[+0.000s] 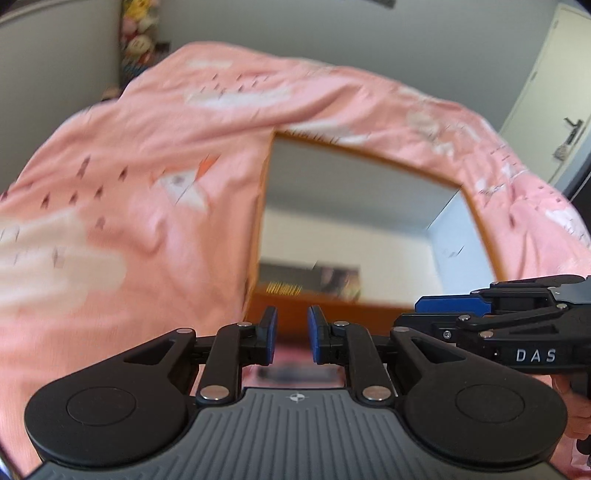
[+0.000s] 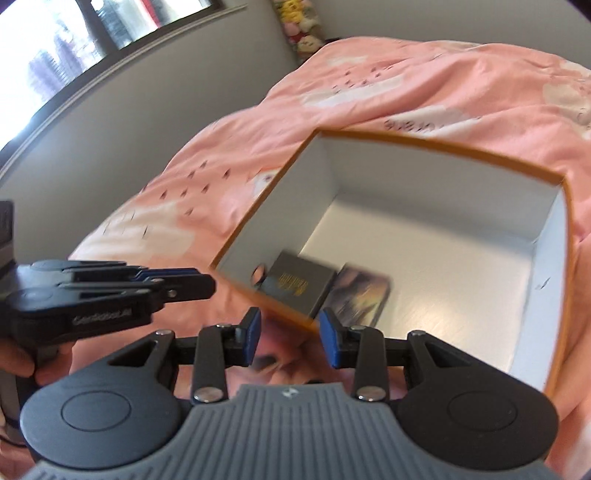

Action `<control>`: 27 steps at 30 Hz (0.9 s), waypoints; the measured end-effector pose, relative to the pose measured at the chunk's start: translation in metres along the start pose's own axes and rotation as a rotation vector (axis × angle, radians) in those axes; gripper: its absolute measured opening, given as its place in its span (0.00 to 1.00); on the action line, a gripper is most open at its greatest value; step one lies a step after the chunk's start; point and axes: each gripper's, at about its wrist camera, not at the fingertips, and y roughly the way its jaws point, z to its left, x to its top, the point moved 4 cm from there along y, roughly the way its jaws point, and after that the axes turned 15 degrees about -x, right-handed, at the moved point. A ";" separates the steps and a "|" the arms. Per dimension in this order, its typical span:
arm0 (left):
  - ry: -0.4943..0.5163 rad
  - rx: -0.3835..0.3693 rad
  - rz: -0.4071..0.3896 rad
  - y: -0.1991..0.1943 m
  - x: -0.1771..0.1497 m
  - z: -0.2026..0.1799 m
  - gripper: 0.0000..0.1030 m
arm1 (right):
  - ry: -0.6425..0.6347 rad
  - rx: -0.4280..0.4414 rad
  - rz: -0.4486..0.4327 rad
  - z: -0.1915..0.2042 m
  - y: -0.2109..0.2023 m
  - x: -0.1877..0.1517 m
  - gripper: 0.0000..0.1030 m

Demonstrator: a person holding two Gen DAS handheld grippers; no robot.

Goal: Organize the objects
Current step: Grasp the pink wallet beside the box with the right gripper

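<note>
While my left gripper (image 1: 291, 338) hovers just short of the box's near wall, its blue pads (image 1: 270, 334) stand a little apart with nothing between them. My right gripper (image 2: 290, 338) hangs beside it over the near corner of the same box, its pads wider apart and also bare; in the left view it shows side-on at the right edge (image 1: 452, 306), and there I cannot tell its state. Just beyond both sits the orange-rimmed box (image 2: 436, 147) with white inner walls, resting on the pink bedspread (image 2: 406, 74). Inside, against the near wall, a dark box with gold lettering (image 2: 299, 286) leans tilted, and just beside it, to its right, lies a flat card or booklet with a brownish picture (image 2: 360, 295) (both blurred, so I cannot read them). Farther back, past the bed, soft toys (image 2: 301, 22) are heaped against the grey wall, a window (image 2: 74, 40) lies off to the left, and a door with a handle (image 1: 570, 129) stands to the right.
</note>
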 end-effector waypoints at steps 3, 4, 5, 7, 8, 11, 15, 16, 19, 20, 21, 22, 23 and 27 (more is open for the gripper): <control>-0.023 -0.002 0.064 0.002 -0.021 0.007 0.27 | -0.059 0.015 0.031 0.014 0.011 -0.016 0.37; -0.046 -0.005 0.090 0.006 -0.027 0.011 0.31 | -0.092 0.018 0.035 0.020 0.013 -0.022 0.38; -0.071 -0.006 0.119 0.009 -0.034 0.015 0.32 | -0.130 0.016 0.037 0.026 0.017 -0.027 0.39; -0.095 0.000 0.162 0.019 -0.042 0.022 0.36 | -0.199 0.014 0.049 0.035 0.026 -0.036 0.42; -0.098 0.009 0.178 0.022 -0.046 0.025 0.38 | -0.229 0.005 0.052 0.038 0.030 -0.040 0.42; -0.116 0.029 0.209 0.031 -0.052 0.033 0.46 | -0.302 -0.008 0.058 0.044 0.037 -0.051 0.42; -0.144 0.009 0.230 0.037 -0.057 0.038 0.50 | -0.397 -0.006 0.034 0.052 0.044 -0.054 0.42; -0.150 0.008 0.227 0.037 -0.057 0.039 0.51 | -0.429 -0.006 0.023 0.055 0.046 -0.055 0.42; -0.167 0.007 0.219 0.036 -0.056 0.041 0.51 | -0.541 -0.040 -0.023 0.063 0.054 -0.056 0.41; -0.167 0.008 0.220 0.036 -0.056 0.042 0.51 | -0.569 -0.050 -0.038 0.065 0.056 -0.056 0.41; -0.166 0.009 0.222 0.037 -0.056 0.042 0.51 | -0.587 -0.052 -0.046 0.066 0.058 -0.056 0.41; -0.167 0.010 0.223 0.037 -0.056 0.042 0.51 | -0.601 -0.053 -0.051 0.067 0.061 -0.056 0.40; -0.170 0.009 0.225 0.038 -0.056 0.043 0.52 | -0.614 -0.054 -0.058 0.068 0.063 -0.056 0.38; -0.193 0.011 0.228 0.044 -0.055 0.046 0.54 | -0.673 -0.065 -0.109 0.074 0.071 -0.059 0.35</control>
